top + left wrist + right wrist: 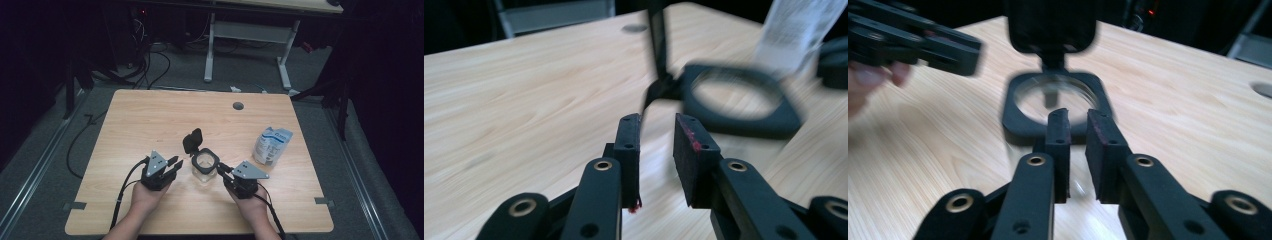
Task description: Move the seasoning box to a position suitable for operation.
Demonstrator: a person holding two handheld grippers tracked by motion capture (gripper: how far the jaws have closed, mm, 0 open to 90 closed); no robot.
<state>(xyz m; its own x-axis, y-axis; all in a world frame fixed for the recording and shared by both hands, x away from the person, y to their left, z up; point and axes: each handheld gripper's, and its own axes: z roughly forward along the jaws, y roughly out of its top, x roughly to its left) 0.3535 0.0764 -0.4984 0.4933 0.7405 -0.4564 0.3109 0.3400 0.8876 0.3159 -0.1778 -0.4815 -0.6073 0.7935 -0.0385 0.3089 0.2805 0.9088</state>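
We find the jar [204, 167] lid [193, 140] already flipped up; both grippers, left gripper [176, 162] and right gripper [223, 169], slightly parted, gripping nothing (pouch [271, 145] untouched).

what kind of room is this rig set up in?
Probably a lab or recording workspace, not a home. A bare wooden table with a cable hole stands on grey carpet, loose cables trail to equipment in the dark, and another desk frame stands behind.

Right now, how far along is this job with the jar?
Done: the clear square jar stands with its black hinged lid flipped up. In hand: nothing; the left tongs and right tongs flank it, jaws slightly apart. Left: the white pouch lies untouched.
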